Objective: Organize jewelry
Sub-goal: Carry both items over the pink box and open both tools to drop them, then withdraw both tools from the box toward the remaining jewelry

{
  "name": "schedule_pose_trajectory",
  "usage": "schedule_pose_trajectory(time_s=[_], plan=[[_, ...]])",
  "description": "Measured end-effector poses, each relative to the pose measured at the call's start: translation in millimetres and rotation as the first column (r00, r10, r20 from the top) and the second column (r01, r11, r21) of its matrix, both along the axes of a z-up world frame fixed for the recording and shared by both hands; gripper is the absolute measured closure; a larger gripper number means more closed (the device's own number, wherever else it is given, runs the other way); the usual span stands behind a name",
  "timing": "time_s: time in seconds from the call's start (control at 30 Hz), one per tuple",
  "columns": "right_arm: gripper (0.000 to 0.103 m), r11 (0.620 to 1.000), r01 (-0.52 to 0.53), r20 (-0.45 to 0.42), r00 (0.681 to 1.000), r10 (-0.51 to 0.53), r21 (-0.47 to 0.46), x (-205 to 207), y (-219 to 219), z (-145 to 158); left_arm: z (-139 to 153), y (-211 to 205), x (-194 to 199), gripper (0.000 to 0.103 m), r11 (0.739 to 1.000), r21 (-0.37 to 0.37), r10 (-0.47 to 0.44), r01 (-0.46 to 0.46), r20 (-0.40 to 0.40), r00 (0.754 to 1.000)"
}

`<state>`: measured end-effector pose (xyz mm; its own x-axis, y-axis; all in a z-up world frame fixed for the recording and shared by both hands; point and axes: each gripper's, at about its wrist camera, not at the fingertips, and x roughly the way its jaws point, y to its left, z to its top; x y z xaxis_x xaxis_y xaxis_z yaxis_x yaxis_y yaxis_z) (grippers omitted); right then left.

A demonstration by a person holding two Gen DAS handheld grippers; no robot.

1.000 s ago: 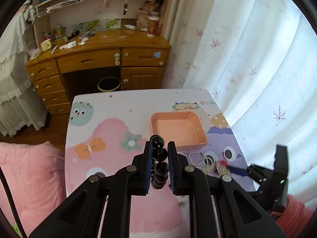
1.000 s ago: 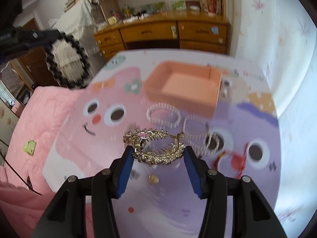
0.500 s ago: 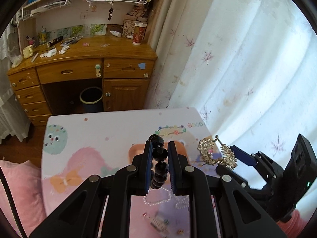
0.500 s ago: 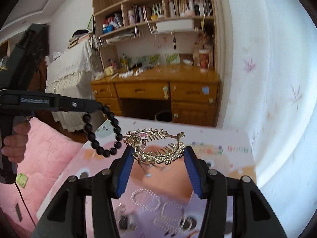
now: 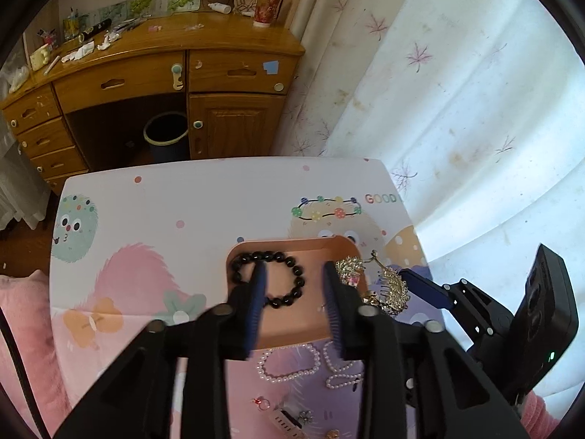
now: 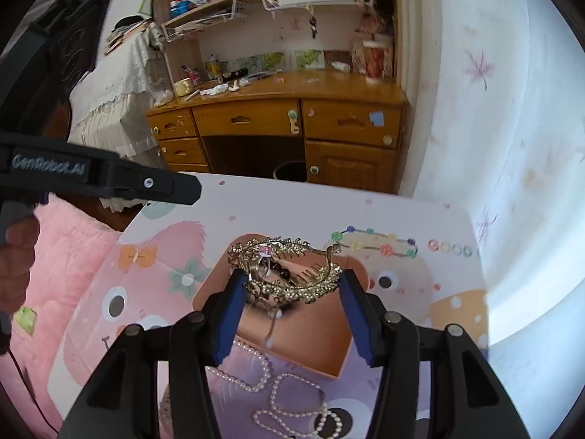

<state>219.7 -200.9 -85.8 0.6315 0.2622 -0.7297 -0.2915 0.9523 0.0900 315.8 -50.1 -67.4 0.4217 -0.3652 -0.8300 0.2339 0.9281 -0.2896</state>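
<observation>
The left gripper (image 5: 294, 294) is open over the pink tray (image 5: 292, 320). A black bead bracelet (image 5: 270, 278) is in the tray. The right gripper (image 5: 409, 285) holds a gold hair comb (image 5: 387, 283) at the tray's right edge.

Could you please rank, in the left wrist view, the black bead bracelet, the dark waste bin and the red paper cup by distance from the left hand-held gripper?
1. Black bead bracelet, in the pink tray just ahead.
2. Dark waste bin, under the desk.
3. Red paper cup, on the desktop's right end.
</observation>
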Motion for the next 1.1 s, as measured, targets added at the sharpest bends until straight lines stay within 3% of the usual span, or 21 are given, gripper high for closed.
schedule_pose_trajectory(time_s=[0.03, 0.13, 0.3, 0.73, 0.8, 1.1], plan=[[0.047, 1.0, 0.001, -0.017, 1.0, -0.001, 0.013, 3, -1, -3, 0, 2, 0, 0.057, 1.0, 0.001, 0.006, -0.006, -0.001, 1.0], [0.036, 1.0, 0.026, -0.029, 0.999, -0.025, 0.017, 7, -5, -7, 0, 9, -1, 0.056, 1.0, -0.012, 0.027, -0.027, -0.007, 1.0], [0.036, 0.999, 0.026, -0.043, 0.999, -0.025, 0.023, -5, -10, -9, 1, 24, -7, 0.054, 0.998, 0.003, 0.062, -0.062, -0.011, 0.998], [0.028, 0.994, 0.108, -0.18, 0.978, -0.106, -0.003, -61, -31, -24, -7, 51, -54, 0.036, 0.993, 0.053, 0.113, -0.109, -0.075, 0.991], [0.026, 0.991, 0.13, -0.203, 0.971, -0.125, 0.01, -72, -34, -25, -7, 53, -65, 0.029, 0.992, 0.06, 0.112, -0.108, -0.077, 0.991], [0.025, 0.943, 0.304, -0.301, 0.919, -0.254, 0.132, -127, -54, -27, -9, 59, -123, 0.028, 0.994, 0.078, 0.083, -0.076, -0.09, 0.993]])
